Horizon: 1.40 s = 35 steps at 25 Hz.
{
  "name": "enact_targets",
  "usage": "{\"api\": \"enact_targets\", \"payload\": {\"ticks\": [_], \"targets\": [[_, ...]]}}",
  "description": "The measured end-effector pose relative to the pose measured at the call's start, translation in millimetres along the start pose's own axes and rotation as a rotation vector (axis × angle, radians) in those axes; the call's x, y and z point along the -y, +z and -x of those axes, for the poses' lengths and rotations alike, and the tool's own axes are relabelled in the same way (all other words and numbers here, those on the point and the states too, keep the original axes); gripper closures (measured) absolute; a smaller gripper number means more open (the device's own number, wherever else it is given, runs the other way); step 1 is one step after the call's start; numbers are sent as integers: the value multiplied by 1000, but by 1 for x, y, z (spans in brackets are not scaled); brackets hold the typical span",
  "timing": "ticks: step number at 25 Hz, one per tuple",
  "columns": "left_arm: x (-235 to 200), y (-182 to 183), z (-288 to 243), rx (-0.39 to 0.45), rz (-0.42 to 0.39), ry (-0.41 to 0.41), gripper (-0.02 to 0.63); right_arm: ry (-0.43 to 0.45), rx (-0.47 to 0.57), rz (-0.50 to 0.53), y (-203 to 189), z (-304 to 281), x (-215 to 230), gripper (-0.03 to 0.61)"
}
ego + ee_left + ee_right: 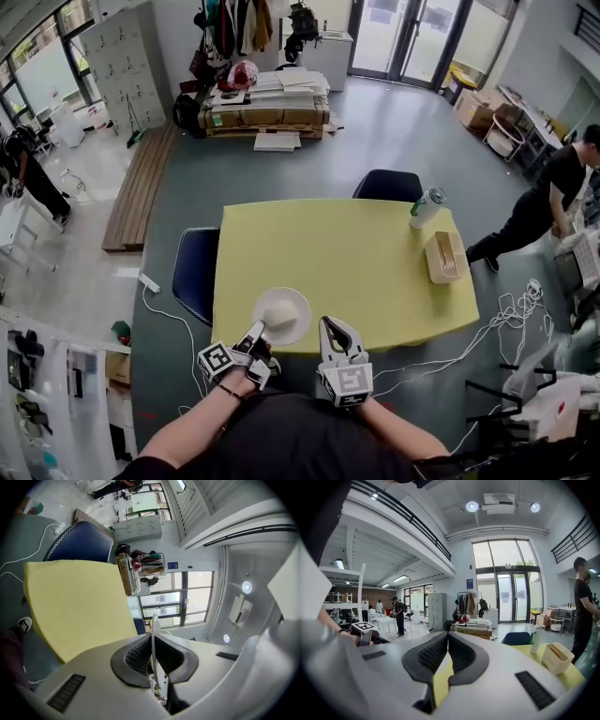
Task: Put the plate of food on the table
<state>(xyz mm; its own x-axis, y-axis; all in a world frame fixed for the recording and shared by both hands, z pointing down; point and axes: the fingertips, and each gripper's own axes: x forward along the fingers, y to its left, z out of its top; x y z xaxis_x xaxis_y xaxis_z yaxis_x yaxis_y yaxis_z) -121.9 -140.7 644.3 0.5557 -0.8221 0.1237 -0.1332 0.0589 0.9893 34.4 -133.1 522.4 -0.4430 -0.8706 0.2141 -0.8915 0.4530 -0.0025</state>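
Observation:
A white plate [292, 316] with a pale round bun [279, 312] on it is over the near edge of the yellow table [347, 262]. My left gripper [260, 332] is shut on the plate's near-left rim. In the left gripper view the plate [153, 629] shows edge-on, pinched between the ribbed pads of the left gripper [153, 641]. My right gripper [336, 324] hovers just right of the plate, apart from it, shut and empty. In the right gripper view the right gripper [447, 638] has its pads meeting at the tips with nothing between them.
A green-topped can [427, 206] and a tan tissue box [443, 256] stand at the table's right side. Dark blue chairs [194, 272] [388, 185] sit at the left and far sides. White cables [506, 314] trail on the floor at the right, near a person [544, 202].

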Motion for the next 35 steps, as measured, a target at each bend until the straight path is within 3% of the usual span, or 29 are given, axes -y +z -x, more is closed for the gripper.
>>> {"api": "enact_targets", "payload": {"ticks": [7,18,27,31,35], "targets": [[2,39,-27,-42,17,-35,592,-29,3,0,14,-48,-3,566],[1,71,-52,-96,31,-52,594,-58,-17,1,19,-89,-8,566],[4,70,-68,-79,17,-48,594,-58,-28,-3,14,-91,13,566],[15,69,-81,-48,34,-89,594,-26,-20,11,20,-100,27,566],[13,68,-81,-8,24,-46,594,8,3,34,36,-102,38,566]]}}
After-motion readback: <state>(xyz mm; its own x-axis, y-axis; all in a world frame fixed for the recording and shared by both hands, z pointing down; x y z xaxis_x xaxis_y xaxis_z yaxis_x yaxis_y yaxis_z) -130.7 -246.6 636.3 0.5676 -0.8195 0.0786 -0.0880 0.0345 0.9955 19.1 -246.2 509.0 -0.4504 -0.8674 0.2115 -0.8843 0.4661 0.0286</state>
